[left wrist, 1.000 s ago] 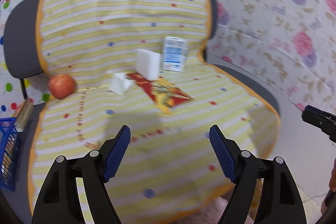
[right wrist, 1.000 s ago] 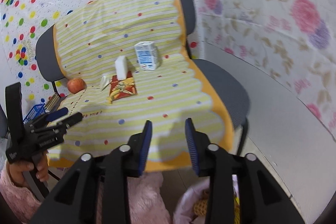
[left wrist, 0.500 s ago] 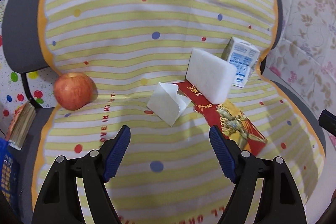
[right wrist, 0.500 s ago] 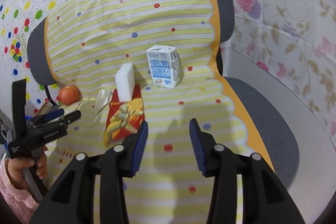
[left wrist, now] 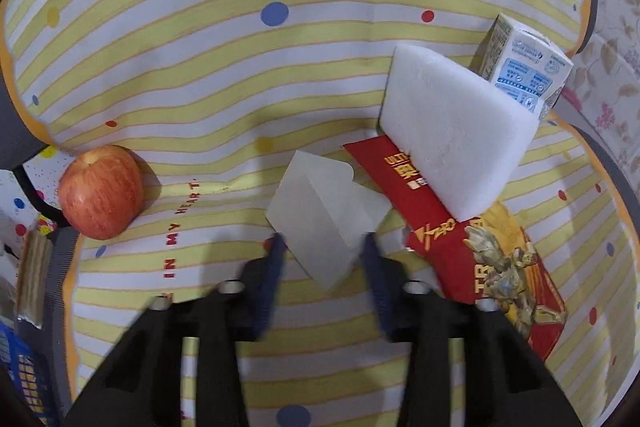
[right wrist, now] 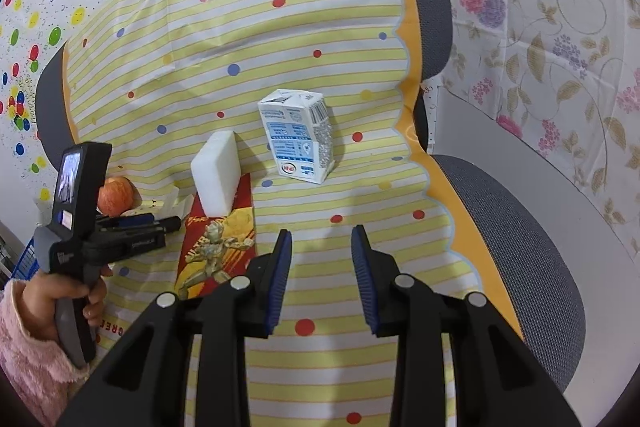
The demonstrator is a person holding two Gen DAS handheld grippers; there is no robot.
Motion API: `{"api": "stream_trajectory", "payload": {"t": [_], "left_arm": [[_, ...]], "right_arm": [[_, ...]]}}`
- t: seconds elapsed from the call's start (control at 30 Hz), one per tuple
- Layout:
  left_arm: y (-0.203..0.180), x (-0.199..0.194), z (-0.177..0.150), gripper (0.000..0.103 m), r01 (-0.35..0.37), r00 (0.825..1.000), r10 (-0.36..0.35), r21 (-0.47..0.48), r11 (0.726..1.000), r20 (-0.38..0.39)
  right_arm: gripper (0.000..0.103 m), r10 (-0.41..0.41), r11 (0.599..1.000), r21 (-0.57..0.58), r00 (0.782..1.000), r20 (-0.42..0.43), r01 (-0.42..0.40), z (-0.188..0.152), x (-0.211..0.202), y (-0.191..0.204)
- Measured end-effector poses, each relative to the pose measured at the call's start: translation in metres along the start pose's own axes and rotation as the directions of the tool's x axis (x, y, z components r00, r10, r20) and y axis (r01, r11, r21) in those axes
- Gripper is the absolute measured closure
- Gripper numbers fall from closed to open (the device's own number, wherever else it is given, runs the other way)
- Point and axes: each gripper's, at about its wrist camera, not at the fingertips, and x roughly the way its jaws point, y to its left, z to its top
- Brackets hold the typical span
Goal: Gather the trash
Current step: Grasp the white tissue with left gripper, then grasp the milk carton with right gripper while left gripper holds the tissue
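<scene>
A crumpled white paper scrap [left wrist: 324, 215] lies on the striped chair cover, its near corner between the fingers of my left gripper [left wrist: 322, 247], which is open around it. Beside it lie a red snack wrapper [left wrist: 472, 247] and a white foam block [left wrist: 452, 143] standing on the wrapper. A white milk carton [left wrist: 524, 67] stands behind. In the right wrist view my right gripper [right wrist: 322, 239] is open and empty, short of the carton [right wrist: 298, 135]; the foam block [right wrist: 216, 175], wrapper [right wrist: 216, 247] and left gripper [right wrist: 132, 227] lie to its left.
A red apple [left wrist: 100, 193] sits at the seat's left edge. A blue basket [left wrist: 20, 379] and a stack of paper [left wrist: 34, 267] are off the chair's left side. The chair back [right wrist: 240, 27] rises behind; floral wall covering [right wrist: 540, 27] is to the right.
Both grippers moved forward toward the seat. The left gripper reached the paper scrap and its fingers narrowed around it. The right gripper came closer to the carton.
</scene>
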Motion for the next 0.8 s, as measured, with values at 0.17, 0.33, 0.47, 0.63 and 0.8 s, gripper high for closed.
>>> {"api": "stream_trajectory", "payload": {"t": [0.17,0.33,0.47,0.63,0.8], "left_arm": [[0.02,-0.031,-0.021,0.102,0.097,0.992,-0.092,-0.053,0.994,0.09],[0.036,-0.078,-0.055,0.103,0.193,0.96,-0.176,-0.062,0.979,0.217],[0.046,-0.11,-0.065,0.103,0.238,0.933,-0.205,-0.078,0.968,0.296],[0.049,-0.126,-0.048,0.103,0.261,0.909,-0.224,-0.059,0.964,0.351],[0.044,-0.114,-0.035,0.103,0.247,0.91,-0.219,-0.038,0.968,0.352]], "right_arm": [[0.072,-0.003,1.0,-0.009,1.0,0.005,0.003,-0.004,-0.009,0.001],[0.072,0.022,1.0,-0.02,1.0,0.007,-0.022,-0.004,-0.009,0.009],[0.065,0.034,0.998,-0.056,0.999,0.025,-0.033,0.006,0.0,0.022],[0.044,0.032,0.994,-0.107,0.997,0.066,-0.025,0.034,0.026,0.031],[0.032,0.015,0.985,-0.174,0.999,0.05,-0.006,0.068,0.076,0.027]]}}
